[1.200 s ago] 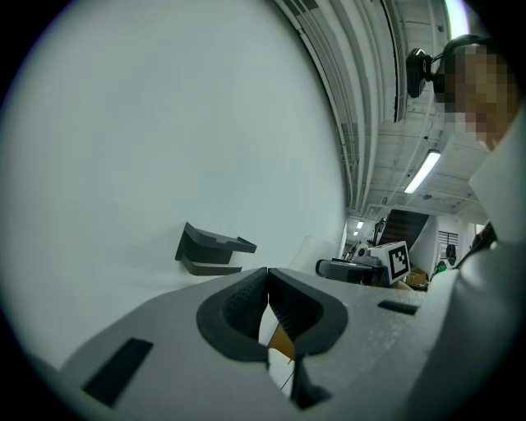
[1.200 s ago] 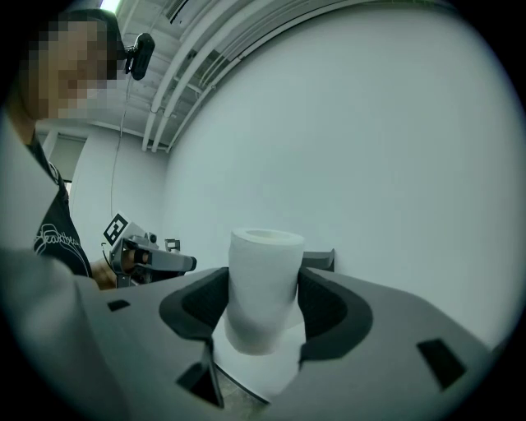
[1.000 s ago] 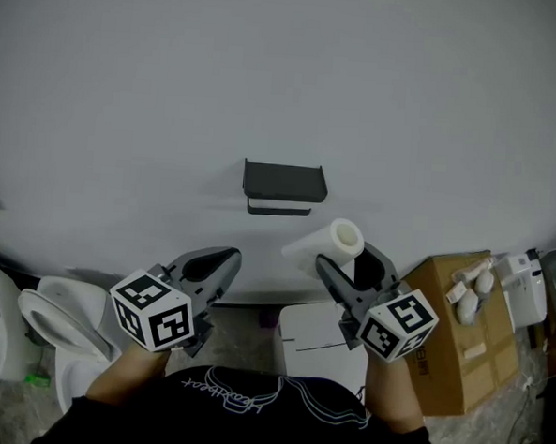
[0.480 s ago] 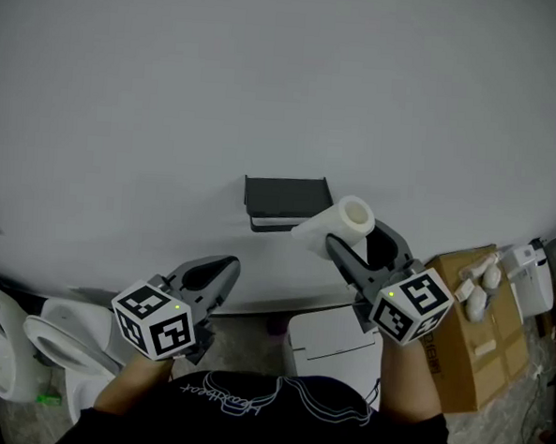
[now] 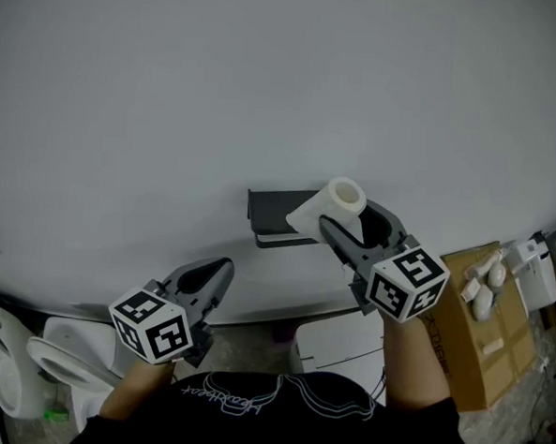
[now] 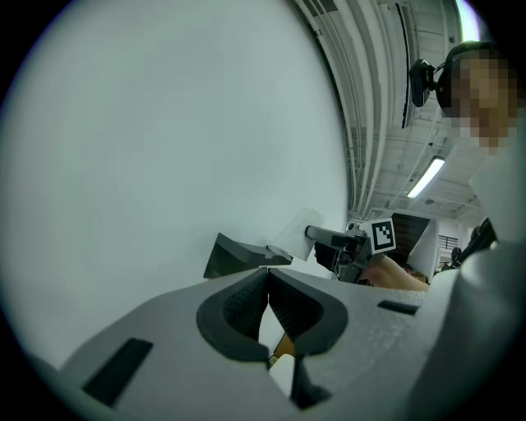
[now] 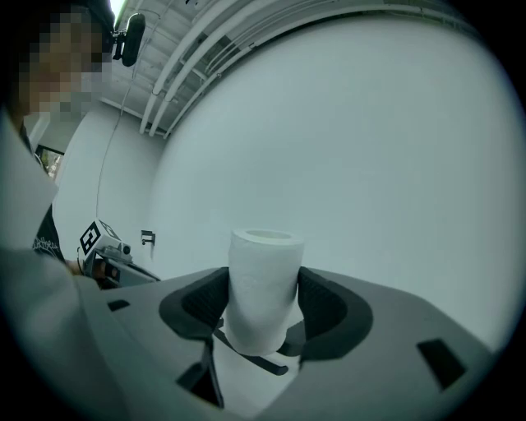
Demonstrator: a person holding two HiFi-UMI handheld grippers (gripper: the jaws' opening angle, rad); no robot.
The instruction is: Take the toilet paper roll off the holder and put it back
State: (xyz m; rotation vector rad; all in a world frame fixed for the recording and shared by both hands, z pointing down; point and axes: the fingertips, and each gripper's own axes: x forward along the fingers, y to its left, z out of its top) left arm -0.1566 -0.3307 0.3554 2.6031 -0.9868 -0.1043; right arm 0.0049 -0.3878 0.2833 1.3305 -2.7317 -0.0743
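Observation:
A white toilet paper roll (image 5: 328, 206) (image 7: 261, 288) stands on end between the jaws of my right gripper (image 5: 353, 226) (image 7: 261, 308), which is shut on it. In the head view the roll overlaps the right end of the dark wall holder (image 5: 281, 206) (image 6: 234, 256). My left gripper (image 5: 208, 283) (image 6: 268, 308) hangs lower and to the left, shut with nothing between its pads, pointing at the white wall. In the left gripper view the right gripper (image 6: 349, 244) with the roll (image 6: 294, 240) shows just right of the holder.
A white toilet (image 5: 53, 362) stands at the lower left. A white bin (image 5: 341, 342) sits under the holder, and an open cardboard box (image 5: 483, 323) with small items is at the right. The white wall (image 5: 268, 84) fills the rest.
My right gripper has carried the roll up and to the left, from below-right of the holder to its right end. The left gripper has barely moved.

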